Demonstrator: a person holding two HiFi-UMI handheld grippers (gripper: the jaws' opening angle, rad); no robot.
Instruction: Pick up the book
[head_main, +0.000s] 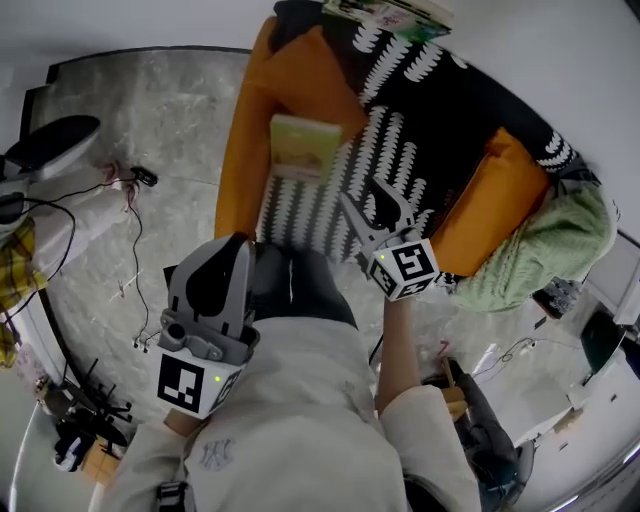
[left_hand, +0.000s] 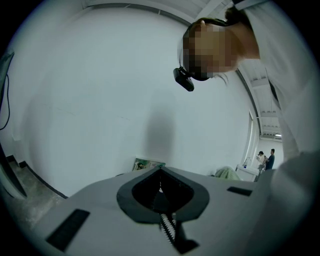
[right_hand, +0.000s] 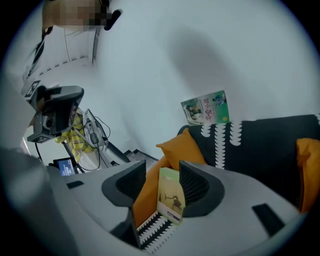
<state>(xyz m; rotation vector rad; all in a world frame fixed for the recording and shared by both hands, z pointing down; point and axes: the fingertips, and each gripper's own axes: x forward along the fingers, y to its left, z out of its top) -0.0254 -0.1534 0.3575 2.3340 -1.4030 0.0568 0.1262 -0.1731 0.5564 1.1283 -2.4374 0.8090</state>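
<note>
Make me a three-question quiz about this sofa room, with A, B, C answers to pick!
1. Where is the pale green book?
A. On the floor
B. On the sofa, by the orange cushion
C. On a desk

2. What colour is the blanket at the sofa's end?
A. Green
B. Red
C. Blue

3. How are the right gripper's fingers?
A. Open, holding nothing
B. Shut on the book
C. Shut on a cushion

Answers:
1 B: the book stands on the patterned seat next to the orange cushion.
2 A: the crumpled blanket is light green.
3 A: the fingers stand apart, with the book still far off.
</note>
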